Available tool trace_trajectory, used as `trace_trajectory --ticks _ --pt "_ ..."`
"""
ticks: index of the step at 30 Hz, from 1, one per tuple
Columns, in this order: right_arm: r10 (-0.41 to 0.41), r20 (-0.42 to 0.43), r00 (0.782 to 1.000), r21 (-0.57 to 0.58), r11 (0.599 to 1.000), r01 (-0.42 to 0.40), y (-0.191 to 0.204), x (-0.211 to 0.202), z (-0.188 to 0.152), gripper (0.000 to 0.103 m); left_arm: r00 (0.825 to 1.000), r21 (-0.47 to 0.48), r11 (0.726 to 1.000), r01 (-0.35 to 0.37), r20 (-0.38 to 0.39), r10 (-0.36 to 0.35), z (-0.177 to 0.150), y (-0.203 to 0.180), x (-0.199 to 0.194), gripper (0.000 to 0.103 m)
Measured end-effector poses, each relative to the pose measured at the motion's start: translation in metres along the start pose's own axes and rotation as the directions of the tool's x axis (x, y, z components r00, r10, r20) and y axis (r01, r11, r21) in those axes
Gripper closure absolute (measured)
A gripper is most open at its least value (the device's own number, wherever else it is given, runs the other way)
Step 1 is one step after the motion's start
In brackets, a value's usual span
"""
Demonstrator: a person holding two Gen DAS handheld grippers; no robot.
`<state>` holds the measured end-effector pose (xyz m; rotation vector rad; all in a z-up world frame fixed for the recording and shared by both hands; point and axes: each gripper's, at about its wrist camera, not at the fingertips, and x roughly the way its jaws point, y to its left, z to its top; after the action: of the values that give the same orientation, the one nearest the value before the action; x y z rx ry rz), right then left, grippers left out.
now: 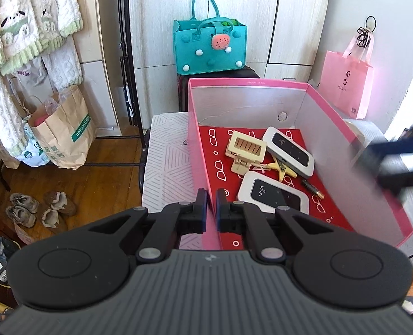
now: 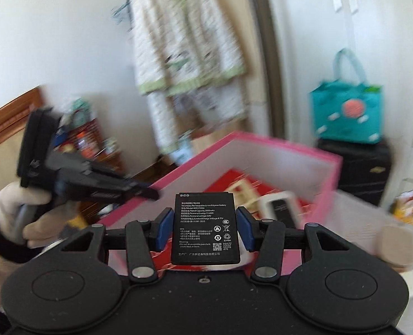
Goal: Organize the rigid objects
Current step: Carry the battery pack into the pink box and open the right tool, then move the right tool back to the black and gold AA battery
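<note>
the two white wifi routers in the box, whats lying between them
In the left wrist view, a yellow star-shaped clip lies between the far router and the near router, on the box's red lining.

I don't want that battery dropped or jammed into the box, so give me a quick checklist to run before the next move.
1. Right gripper pinching the flat black battery on both sides: ok.
2. Left gripper clamped on the pink box wall to steady it: ok.
3. Bare red floor left in the box: ok.
4. Wi-Fi routers and clips clear of that spot: ok.
5. Right wrist view sharp enough to aim: not ok, background blurred.
</note>
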<state>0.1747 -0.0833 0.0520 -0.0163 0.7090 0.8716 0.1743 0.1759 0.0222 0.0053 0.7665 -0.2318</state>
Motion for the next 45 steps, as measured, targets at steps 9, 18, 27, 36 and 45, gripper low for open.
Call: trace_trajectory --ticks 9,18,27,36,45 --pt "0.144 -0.266 0.953 0.065 0.989 -0.131 0.000 0.084 0.004 0.049 1.000 -0.006 1.000 0.022 0.004 -0.022 0.000 0.004 0.001 0.097" --pt "0.208 -0.127 0.970 0.193 0.964 -0.182 -0.024 0.043 0.005 0.048 1.000 0.034 0.999 0.000 0.022 0.000 -0.004 -0.003 -0.003 0.097" --pt "-0.067 0.066 0.996 0.267 0.962 0.047 -0.064 -0.047 -0.018 0.048 1.000 0.030 1.000 0.001 0.030 -0.002 -0.004 0.000 -0.003 0.097" --pt "-0.381 0.045 0.924 0.241 0.901 0.360 -0.112 -0.077 -0.074 0.048 1.000 0.031 1.000 -0.003 0.031 0.002 -0.006 0.001 -0.003 0.097" --pt "-0.418 -0.002 0.909 0.254 0.879 0.404 -0.130 -0.056 -0.116 0.077 0.999 0.041 0.999 -0.021 0.025 0.020 -0.006 -0.005 -0.002 0.097"
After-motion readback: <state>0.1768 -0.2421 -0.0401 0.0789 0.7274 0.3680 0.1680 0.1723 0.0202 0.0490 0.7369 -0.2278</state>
